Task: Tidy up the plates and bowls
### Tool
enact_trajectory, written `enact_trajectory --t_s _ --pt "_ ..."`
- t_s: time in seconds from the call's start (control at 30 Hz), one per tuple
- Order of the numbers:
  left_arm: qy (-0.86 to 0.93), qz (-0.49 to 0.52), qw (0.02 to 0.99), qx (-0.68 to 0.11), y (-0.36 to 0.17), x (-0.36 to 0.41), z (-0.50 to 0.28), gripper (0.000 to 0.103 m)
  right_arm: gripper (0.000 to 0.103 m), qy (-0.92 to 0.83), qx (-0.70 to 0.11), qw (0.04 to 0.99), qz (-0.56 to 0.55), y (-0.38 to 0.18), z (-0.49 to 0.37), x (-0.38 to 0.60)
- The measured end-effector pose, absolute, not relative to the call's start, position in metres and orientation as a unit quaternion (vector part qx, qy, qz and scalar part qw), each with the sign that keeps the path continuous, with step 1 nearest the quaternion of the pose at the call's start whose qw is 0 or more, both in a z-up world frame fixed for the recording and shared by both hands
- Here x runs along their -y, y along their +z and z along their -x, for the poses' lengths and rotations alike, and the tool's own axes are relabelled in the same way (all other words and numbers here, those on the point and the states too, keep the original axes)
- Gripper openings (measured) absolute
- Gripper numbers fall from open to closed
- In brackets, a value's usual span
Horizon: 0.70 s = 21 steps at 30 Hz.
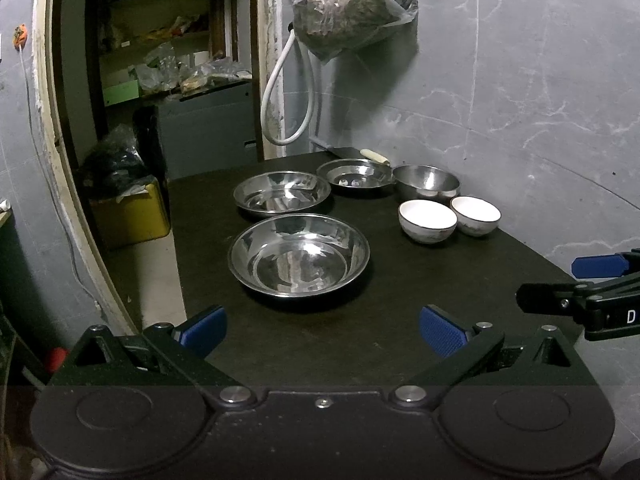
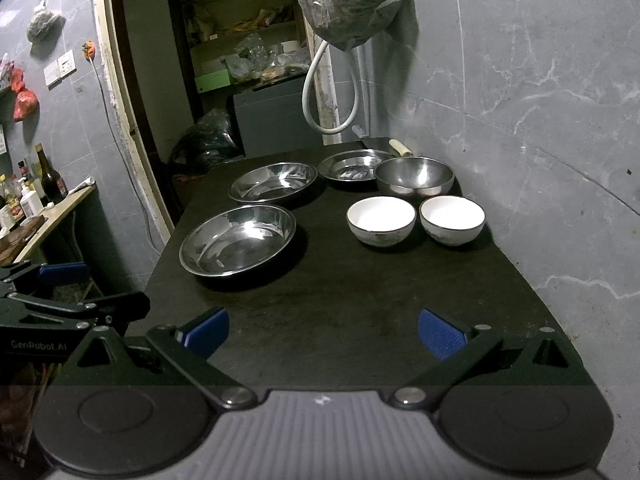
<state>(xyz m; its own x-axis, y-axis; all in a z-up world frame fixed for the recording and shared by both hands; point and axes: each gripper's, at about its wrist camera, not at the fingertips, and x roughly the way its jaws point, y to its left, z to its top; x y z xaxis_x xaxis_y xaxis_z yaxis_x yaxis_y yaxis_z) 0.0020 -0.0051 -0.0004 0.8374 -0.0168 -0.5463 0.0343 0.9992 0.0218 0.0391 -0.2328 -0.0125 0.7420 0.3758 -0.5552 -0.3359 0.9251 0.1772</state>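
- Overall illumination is dim and cool; both views carry a grey-blue cast.
- Light arrives from above and in front: the steel plates [image 1: 299, 259] show bright specular streaks, and the white bowls [image 2: 381, 220] read as the brightest areas.
- The dark table [image 2: 360, 304] absorbs light; shadows beneath the dishes are soft.
- The hanging bag [image 1: 352, 4] casts a diffuse shadow on the wall.
- Fisheye distortion bows the door frame and wall seams; corners vignette to black.
- Focus is acceptable centrally; fine detail is noisy and the storeroom background is murky.

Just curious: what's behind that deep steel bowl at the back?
Behind the deep steel bowl lies a knife with a pale handle; its dark blade is partly hidden by the dishes. Beyond is the grey wall.
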Motion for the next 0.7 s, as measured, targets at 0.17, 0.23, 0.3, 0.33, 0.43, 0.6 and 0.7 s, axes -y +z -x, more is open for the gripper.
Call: enact_trajectory --t_s 0.17,0.23,0.3,0.33,0.43,0.6,0.7 --pt "-0.015 -0.013 0.958 -0.286 -0.0017 0.0029 -0.0024 0.102 0.103 0.189 -0.306 0.932 -0.034 -0.012 -0.042 0.2336" --pt "-0.014 -0.013 0.958 -0.287 -0.0017 0.0031 -0.0026 0.102 0.103 0.189 -0.306 0.933 -0.033 -0.012 -0.0418 0.2334" --pt "-0.014 -0.013 0.958 -0.287 -0.0019 0.003 -0.0025 0.102 0.103 0.189 -0.306 0.933 -0.033 -0.012 -0.0418 0.2335" --pt "-0.015 -0.012 0.958 -0.287 -0.0021 0.0018 -0.003 0.102 0.103 0.189 -0.306 0.933 -0.033 -0.012 -0.0419 0.2336" --pt "-0.014 -0.012 0.958 -0.287 -0.0022 0.0019 -0.003 0.102 0.103 0.186 -0.307 0.933 -0.033 -0.0124 -0.0437 0.2327" --pt "-0.016 -0.012 0.957 -0.289 -0.0038 0.0015 -0.0046 0.102 0.103 0.184 -0.308 0.933 -0.03 -0.013 -0.046 0.2299" --pt "-0.02 -0.01 0.956 -0.291 -0.0055 -0.0001 -0.0071 0.102 0.103 0.182 -0.309 0.933 -0.029 -0.0129 -0.0468 0.229"
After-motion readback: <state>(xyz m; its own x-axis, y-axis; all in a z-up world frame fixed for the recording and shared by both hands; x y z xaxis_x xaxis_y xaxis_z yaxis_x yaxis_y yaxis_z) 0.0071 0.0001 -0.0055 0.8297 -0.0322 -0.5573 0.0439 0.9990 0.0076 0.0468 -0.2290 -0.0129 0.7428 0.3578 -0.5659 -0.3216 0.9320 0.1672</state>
